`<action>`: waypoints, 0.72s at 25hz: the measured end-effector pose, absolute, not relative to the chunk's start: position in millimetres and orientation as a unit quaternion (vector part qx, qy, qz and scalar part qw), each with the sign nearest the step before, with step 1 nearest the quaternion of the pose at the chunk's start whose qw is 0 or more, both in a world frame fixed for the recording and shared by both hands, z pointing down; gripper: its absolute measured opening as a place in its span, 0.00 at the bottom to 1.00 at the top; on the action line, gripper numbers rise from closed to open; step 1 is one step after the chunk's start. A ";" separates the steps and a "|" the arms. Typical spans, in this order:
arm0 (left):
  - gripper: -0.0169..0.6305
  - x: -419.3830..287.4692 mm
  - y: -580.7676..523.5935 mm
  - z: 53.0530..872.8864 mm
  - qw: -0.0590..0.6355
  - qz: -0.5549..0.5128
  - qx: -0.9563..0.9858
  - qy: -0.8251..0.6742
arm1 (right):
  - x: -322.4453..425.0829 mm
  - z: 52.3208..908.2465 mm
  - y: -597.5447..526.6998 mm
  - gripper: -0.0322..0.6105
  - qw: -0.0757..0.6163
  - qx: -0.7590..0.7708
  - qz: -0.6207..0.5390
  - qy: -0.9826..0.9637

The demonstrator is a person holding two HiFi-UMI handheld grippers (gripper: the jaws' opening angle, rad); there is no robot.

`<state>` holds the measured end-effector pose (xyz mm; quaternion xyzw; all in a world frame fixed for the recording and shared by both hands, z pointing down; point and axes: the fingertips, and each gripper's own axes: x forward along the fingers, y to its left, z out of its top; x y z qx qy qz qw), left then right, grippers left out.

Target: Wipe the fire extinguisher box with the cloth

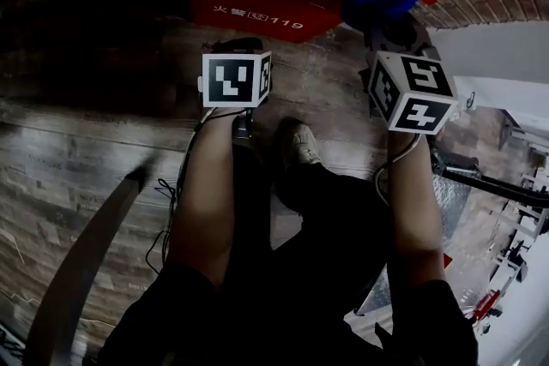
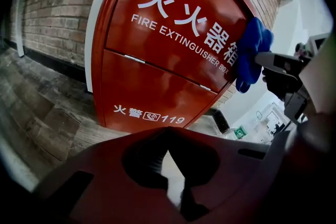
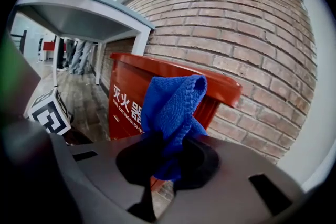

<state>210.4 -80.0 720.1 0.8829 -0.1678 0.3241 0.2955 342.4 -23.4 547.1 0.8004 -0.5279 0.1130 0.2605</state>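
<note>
Right gripper view: the cloth point(image 3: 176, 107) is seen clamped in the right gripper point(image 3: 168, 152), whose fingers point(image 3: 197, 162) are clenched on a lower fold, while the rest stands up as a loose bunch in front of the top rim of the box point(image 3: 128, 105). In the head view the bunch is placed at the box's upper right corner, against or just beside it; contact cannot be confirmed. The left gripper point(image 2: 169, 136) is held low before the box front with its fingers point(image 2: 144, 162) brought together on nothing.

Several failures are judged possible from here. Only a small fold is held, so the cloth could be dragged out of the fingers if it is pulled hard across the rim or caught on the corner. Because the cloth is bunched rather than spread, only a narrow strip would be wiped per pass and parts of the front could be missed. If the gripper is pressed in too far, the paint could be scraped by the fingers rather than cleaned by fabric. The box is not braced by the left gripper, so it could be shifted on the floor point(image 1: 86, 141) under a firm stroke.
</note>
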 end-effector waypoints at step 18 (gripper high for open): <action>0.03 199.8 -89.1 731.0 0.309 0.332 0.868 -0.202 | 331.2 602.7 -40.5 0.13 0.372 0.763 0.114 -0.517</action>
